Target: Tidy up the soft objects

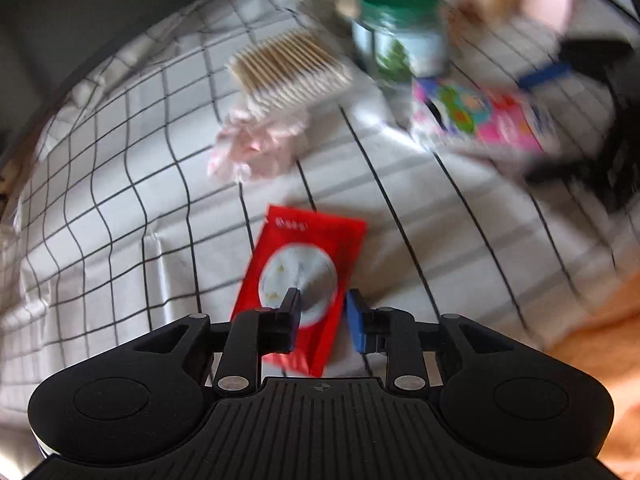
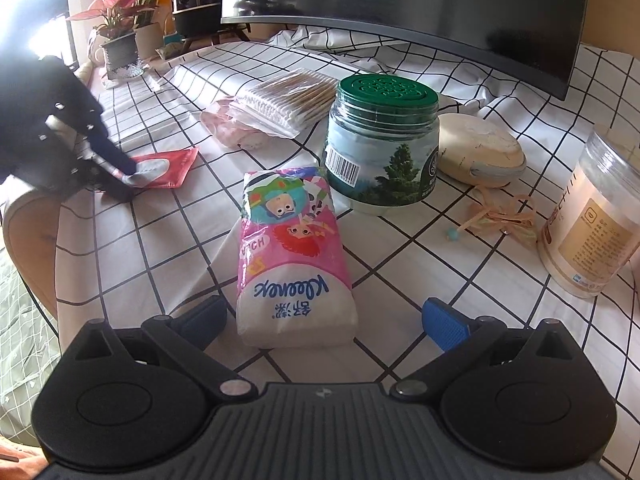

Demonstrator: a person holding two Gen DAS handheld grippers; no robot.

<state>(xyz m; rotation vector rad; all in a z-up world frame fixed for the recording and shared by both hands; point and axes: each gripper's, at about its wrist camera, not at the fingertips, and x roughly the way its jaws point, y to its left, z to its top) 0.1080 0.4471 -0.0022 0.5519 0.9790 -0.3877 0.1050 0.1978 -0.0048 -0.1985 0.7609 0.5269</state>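
A red flat packet (image 1: pixel 302 280) lies on the checked cloth, and my left gripper (image 1: pixel 322 318) hovers right over its near end with a narrow gap between the fingers, not closed on it. The right wrist view shows the left gripper (image 2: pixel 128 178) touching down on the red packet (image 2: pixel 168 166). A pink Kleenex tissue pack (image 2: pixel 294 256) lies lengthwise before my right gripper (image 2: pixel 324 318), which is wide open with its fingers on either side of the pack's near end. A pink crumpled soft item (image 1: pixel 256 146) lies under a bag of cotton swabs (image 1: pixel 290 66).
A green-lidded jar (image 2: pixel 380 144) stands behind the tissue pack. A cream pouch (image 2: pixel 478 154), rubber bands (image 2: pixel 504 216) and a clear tub (image 2: pixel 592 228) are at the right. A monitor (image 2: pixel 400 0) and potted plant (image 2: pixel 120 40) stand at the back.
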